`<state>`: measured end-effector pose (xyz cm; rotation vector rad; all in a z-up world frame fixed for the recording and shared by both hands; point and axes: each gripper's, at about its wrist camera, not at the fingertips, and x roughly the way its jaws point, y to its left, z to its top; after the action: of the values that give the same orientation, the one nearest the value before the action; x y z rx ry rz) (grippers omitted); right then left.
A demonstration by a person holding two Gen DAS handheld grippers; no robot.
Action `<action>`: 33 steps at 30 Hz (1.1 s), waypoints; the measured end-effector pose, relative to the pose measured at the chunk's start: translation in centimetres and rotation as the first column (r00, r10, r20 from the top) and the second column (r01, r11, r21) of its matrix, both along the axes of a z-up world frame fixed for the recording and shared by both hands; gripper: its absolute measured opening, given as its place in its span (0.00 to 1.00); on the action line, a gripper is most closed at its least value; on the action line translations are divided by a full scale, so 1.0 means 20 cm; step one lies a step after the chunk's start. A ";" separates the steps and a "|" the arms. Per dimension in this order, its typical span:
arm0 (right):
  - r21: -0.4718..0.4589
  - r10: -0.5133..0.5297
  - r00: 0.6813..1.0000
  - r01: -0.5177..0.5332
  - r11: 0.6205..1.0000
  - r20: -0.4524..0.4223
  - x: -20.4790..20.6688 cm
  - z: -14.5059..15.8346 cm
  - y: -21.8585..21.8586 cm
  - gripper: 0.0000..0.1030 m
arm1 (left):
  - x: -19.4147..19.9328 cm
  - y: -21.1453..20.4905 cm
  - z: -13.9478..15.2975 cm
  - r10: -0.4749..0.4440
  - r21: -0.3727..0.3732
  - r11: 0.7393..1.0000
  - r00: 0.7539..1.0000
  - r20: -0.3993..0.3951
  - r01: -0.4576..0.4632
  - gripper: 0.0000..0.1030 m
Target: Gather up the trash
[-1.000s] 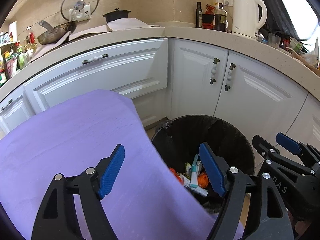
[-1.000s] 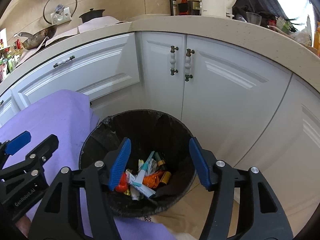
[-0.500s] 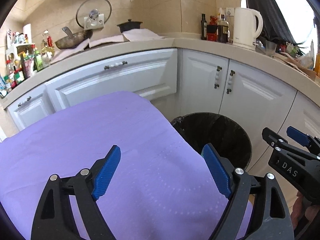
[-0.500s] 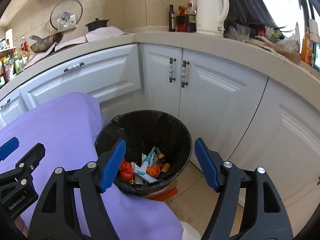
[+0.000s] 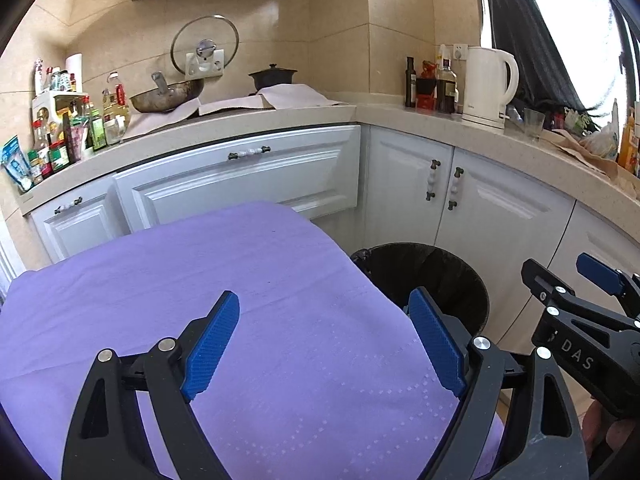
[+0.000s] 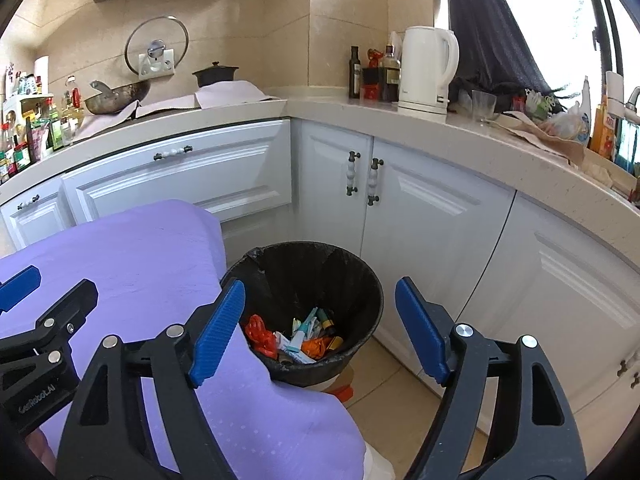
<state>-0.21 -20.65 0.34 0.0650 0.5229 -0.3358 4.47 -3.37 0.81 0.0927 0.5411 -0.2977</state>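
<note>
Trash bin beside the purple-covered desk holds wrappers. Left gripper fingers wide, empty; right gripper fingers opening, nothing between, apparently after a drop.

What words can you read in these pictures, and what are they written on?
"DAS": on the right gripper, seen from the left wrist.
"GenRobot.AI": on the left gripper, seen from the right wrist.
Small print on the white kettle: too small to read.
Labels on the bottles and jars: blurred.
</note>
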 end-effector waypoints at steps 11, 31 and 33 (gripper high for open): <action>-0.012 0.012 1.000 -0.012 1.000 0.016 -0.06 0.03 0.05 0.75 | -0.06 0.09 0.05 0.017 -0.033 0.999 1.000 0.014 -0.017 0.82; -0.015 0.010 1.000 -0.010 1.000 0.023 -0.07 0.05 0.06 0.75 | -0.06 0.12 0.06 0.025 -0.040 0.999 1.000 0.013 -0.025 0.82; -0.015 0.011 1.000 -0.010 1.000 0.023 -0.07 0.05 0.06 0.75 | -0.06 0.12 0.05 0.023 -0.040 0.999 1.000 0.013 -0.023 0.82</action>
<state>-1.58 -19.48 1.41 0.0518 0.4980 -0.3283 3.29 -1.00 1.89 0.0502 0.5227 -0.2851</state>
